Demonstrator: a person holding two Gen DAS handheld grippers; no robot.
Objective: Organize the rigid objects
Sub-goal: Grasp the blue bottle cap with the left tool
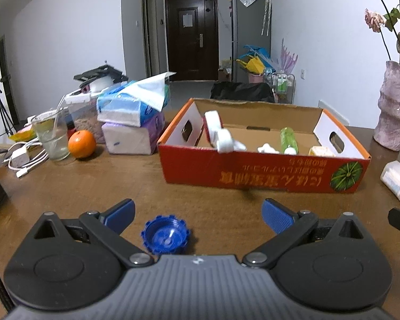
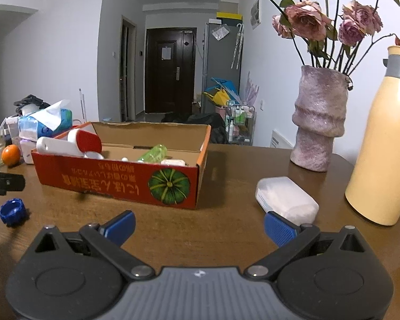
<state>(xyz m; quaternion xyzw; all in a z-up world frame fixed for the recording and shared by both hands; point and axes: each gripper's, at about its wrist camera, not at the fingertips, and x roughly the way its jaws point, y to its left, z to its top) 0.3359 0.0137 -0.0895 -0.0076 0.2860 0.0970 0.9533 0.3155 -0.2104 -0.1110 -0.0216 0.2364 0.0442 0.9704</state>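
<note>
The left tongs stood wide open and empty, straddling the ridged blue plastic cap at lower centre on the brown wooden desk, seemingly to grip it. The right tongs, equally spread and empty, waited beside the translucent white plastic case, with the red cardboard box beyond, probably their destination.

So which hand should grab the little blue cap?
Probably the left. The blue cap lies on the table between the open left gripper's fingers, while it sits far off to the side of the right gripper.

Table clutter and far room

Orange beside a glass at 9 o'clock; tissue packs behind; vase and flask at 2 o'clock; door at 12.
</note>
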